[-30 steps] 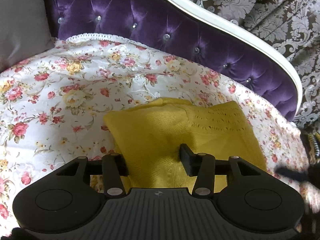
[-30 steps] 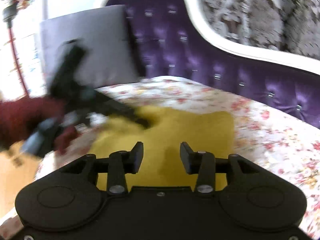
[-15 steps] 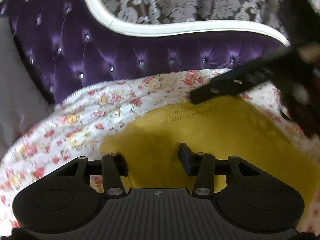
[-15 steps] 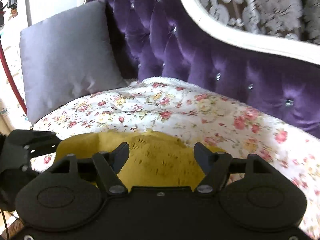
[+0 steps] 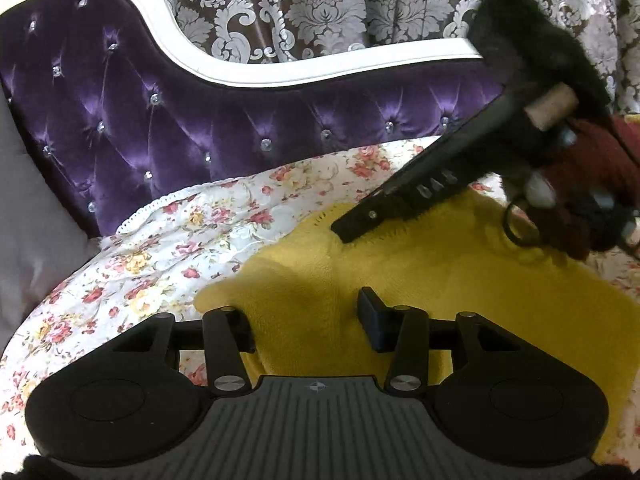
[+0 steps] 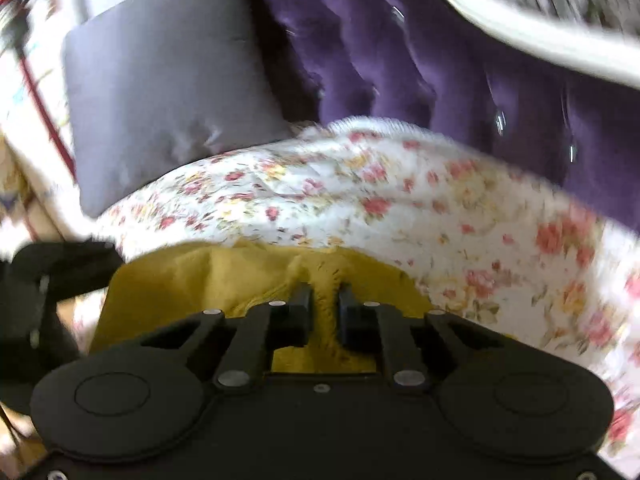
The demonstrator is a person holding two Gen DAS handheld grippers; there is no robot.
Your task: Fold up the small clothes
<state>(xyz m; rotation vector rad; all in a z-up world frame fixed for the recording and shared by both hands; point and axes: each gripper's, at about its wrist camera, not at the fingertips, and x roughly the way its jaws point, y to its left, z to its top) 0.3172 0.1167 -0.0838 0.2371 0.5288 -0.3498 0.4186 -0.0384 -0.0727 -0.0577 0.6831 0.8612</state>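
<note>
A yellow knit garment [image 5: 420, 280] lies on a floral sheet [image 5: 168, 256]. My left gripper [image 5: 306, 322] is at its near left corner. The fabric fills the gap between its fingers and hides the left pad. In the left wrist view, my right gripper [image 5: 346, 232] reaches in from the right, held by a hand in a dark red glove [image 5: 580, 184], with its tip on the garment's far edge. In the right wrist view, the right gripper [image 6: 324, 300] has its jaws closing, and a bunched ridge of the yellow garment [image 6: 240, 276] is pinched between them.
A purple tufted sofa back [image 5: 200, 120] with a white rim [image 5: 280, 68] rises behind the sheet. A grey cushion [image 6: 168, 80] leans at the left end. Patterned curtains [image 5: 320, 0] hang behind. The left gripper's black body [image 6: 44, 292] sits at the garment's left side.
The right gripper swung from over the garment's middle to its far edge, spread wide, then narrowed onto a pinch of fabric. The left gripper rolled and shifted, and the garment stayed between its fingers.
</note>
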